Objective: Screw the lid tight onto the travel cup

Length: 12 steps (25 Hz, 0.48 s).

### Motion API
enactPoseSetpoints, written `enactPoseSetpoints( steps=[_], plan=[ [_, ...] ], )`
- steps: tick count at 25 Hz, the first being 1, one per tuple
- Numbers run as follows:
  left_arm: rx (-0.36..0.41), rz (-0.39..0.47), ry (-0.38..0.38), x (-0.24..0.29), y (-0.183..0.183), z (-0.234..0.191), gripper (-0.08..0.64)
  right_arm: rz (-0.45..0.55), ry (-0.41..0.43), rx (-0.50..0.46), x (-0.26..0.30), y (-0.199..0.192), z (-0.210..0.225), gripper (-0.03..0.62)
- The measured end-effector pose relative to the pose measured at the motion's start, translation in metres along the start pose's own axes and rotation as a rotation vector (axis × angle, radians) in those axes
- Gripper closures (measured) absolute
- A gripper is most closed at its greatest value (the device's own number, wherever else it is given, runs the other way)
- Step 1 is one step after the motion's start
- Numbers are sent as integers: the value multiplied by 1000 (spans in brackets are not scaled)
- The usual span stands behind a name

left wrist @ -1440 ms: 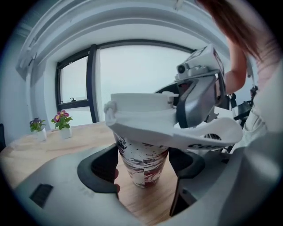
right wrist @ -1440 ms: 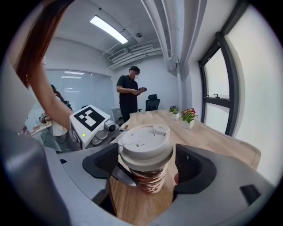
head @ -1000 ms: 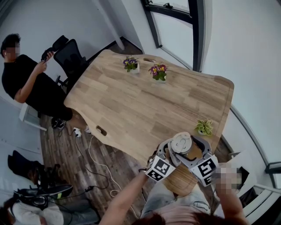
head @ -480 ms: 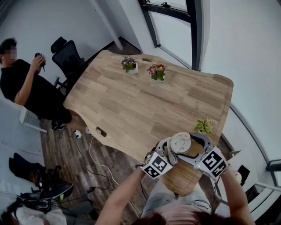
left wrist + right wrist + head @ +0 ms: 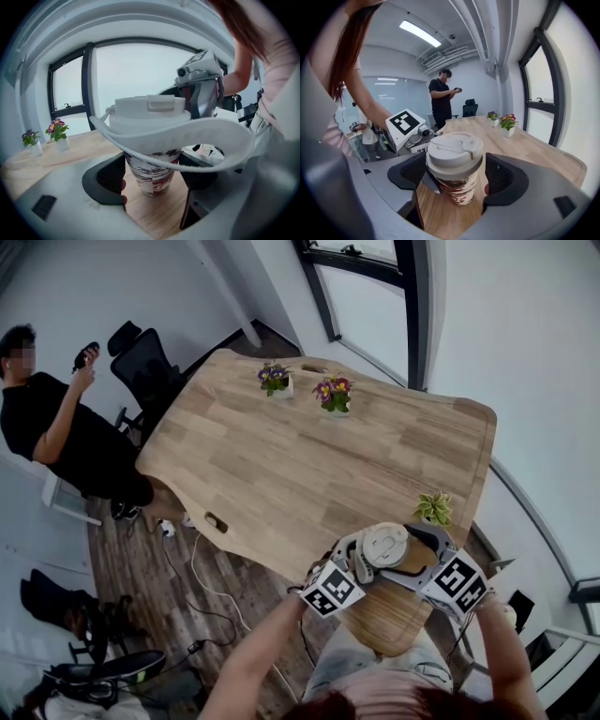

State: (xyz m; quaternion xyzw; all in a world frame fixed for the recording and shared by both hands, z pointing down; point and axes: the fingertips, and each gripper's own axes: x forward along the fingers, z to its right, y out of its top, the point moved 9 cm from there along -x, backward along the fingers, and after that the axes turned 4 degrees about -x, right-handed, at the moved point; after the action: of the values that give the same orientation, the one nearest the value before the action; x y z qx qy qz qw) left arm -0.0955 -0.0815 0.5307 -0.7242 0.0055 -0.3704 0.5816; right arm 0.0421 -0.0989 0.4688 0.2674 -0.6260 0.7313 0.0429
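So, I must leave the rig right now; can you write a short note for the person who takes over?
Left claw: shut on the body of the travel cup, which stands upright at the near end of the table.
Right claw: shut on the lid at its rim.
Done: the lid sits level on the cup.
Left: tightness cannot be seen; probably twist the lid until it stops, then release both claws.

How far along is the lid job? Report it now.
Done: the lid sits on the travel cup, level as far as shows. In hand: the left hand-held gripper clamps the cup body and the right hand-held gripper closes on the lid. Left: the tightening turns; no view shows whether it is fully tight.
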Motion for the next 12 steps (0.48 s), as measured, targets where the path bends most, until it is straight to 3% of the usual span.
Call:
enactPoseSetpoints(
  steps=[4,10,12],
  plan=[
    [-3,-6,0,1,1,-1,215,-23,36,-39,2,3,3,230],
    [-61,35,121,4,-1,4,215,43,-159,19,4,-1,-10,230],
    [-77,43,137,4,-2,4,216,50,-178,48,6,-3,-11,230]
  ],
)
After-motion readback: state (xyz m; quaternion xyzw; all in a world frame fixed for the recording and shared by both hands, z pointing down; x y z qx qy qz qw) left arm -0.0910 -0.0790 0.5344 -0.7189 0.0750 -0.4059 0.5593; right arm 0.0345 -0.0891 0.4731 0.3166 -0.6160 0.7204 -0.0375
